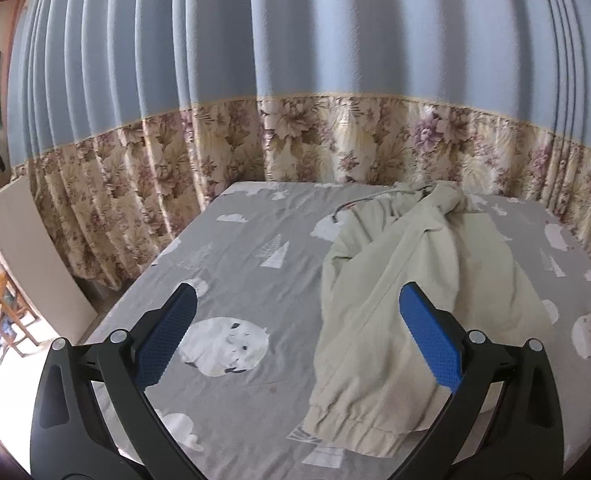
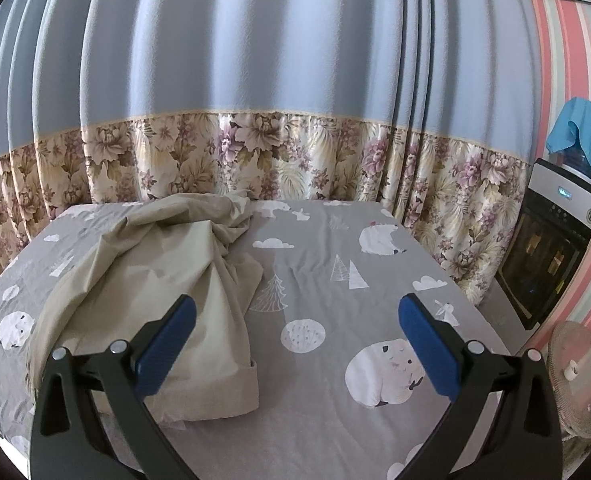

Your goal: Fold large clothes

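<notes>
A large pale beige garment [image 1: 407,280] lies crumpled on a bed with a grey animal-print sheet [image 1: 247,256]. In the left wrist view it fills the right half of the bed, one cuffed end nearest me. My left gripper [image 1: 297,300] hovers open above the sheet, its right finger over the garment's edge. In the right wrist view the same garment [image 2: 147,280] lies on the left of the grey sheet [image 2: 335,400]. My right gripper [image 2: 295,308] hangs open over bare sheet just right of the garment, holding nothing.
Blue curtains with a floral band [image 1: 295,132] close off the far side of the bed. A wooden stool [image 1: 3,312] and white panel [image 1: 27,256] stand left. A water dispenser [image 2: 551,248] and a round fan [image 2: 579,384] stand to the right by a striped wall.
</notes>
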`<state>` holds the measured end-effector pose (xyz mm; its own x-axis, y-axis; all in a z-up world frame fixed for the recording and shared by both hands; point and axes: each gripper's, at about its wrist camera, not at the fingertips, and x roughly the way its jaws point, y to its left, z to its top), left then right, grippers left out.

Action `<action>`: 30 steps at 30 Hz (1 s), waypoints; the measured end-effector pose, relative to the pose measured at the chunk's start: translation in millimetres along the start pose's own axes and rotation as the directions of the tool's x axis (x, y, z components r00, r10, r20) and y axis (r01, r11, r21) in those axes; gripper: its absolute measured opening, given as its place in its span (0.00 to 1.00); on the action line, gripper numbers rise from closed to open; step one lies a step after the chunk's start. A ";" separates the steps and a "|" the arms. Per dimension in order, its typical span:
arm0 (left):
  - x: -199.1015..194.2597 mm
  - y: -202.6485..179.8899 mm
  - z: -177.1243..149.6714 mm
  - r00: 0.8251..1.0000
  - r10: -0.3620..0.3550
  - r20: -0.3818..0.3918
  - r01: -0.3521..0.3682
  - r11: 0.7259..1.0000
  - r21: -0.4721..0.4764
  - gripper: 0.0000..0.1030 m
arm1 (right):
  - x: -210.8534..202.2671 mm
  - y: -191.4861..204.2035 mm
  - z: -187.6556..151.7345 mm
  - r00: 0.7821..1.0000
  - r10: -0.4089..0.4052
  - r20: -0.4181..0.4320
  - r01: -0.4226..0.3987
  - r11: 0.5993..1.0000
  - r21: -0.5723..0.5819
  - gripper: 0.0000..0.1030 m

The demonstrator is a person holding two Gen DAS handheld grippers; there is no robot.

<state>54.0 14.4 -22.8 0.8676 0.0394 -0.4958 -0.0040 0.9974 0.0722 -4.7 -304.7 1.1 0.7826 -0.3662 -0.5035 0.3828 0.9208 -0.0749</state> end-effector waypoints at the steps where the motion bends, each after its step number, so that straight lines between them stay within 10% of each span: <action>1: 0.7 -0.1 -1.8 1.000 0.014 0.000 -0.014 1.000 0.008 0.97 | -1.2 0.9 -1.0 1.000 0.000 0.011 0.000 1.000 -0.005 0.98; 18: 36.7 28.2 -26.1 0.998 -0.028 -0.052 0.031 0.998 0.048 0.97 | 7.5 90.1 -23.5 0.978 0.174 -0.115 -0.184 0.979 -0.085 0.98; 25: 46.0 54.9 -26.3 0.998 -0.015 -0.062 0.018 0.999 0.049 0.97 | 25.4 141.2 -25.3 0.904 0.366 -0.220 -0.389 0.918 -0.074 0.95; 30: 53.4 70.7 -25.9 0.996 -0.050 -0.077 0.052 0.998 0.029 0.97 | 37.9 175.0 -27.1 0.851 0.429 -0.302 -0.479 0.871 -0.110 0.61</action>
<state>87.3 88.5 -66.5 0.8257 -0.0057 -0.5641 0.0554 0.9959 0.0710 78.6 -153.7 -54.3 0.6820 0.1243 -0.7208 -0.0955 0.9921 0.0807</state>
